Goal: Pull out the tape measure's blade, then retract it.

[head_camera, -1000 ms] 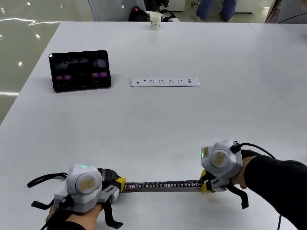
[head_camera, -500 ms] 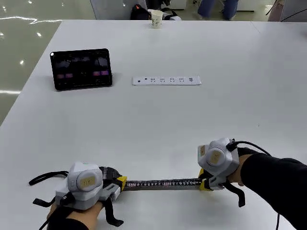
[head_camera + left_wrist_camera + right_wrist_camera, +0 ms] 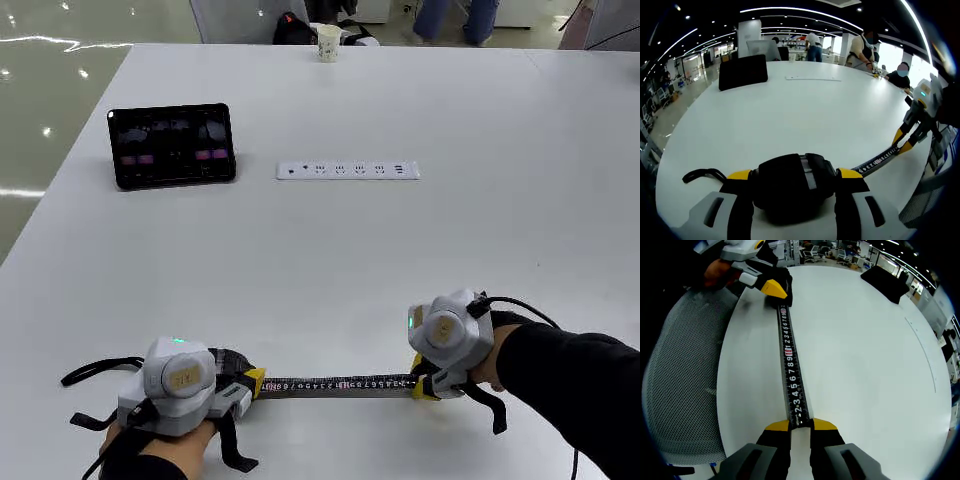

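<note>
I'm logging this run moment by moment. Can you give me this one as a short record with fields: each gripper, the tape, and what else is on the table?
left gripper: shut on the tape measure case
right gripper: shut on the blade at its free end, by the lowest numbers
blade: pulled out, running straight between the two grippers, low over the white table
task stage: blade out, not yet retracted
far part of table: dark tablet, white power strip, paper cup
</note>
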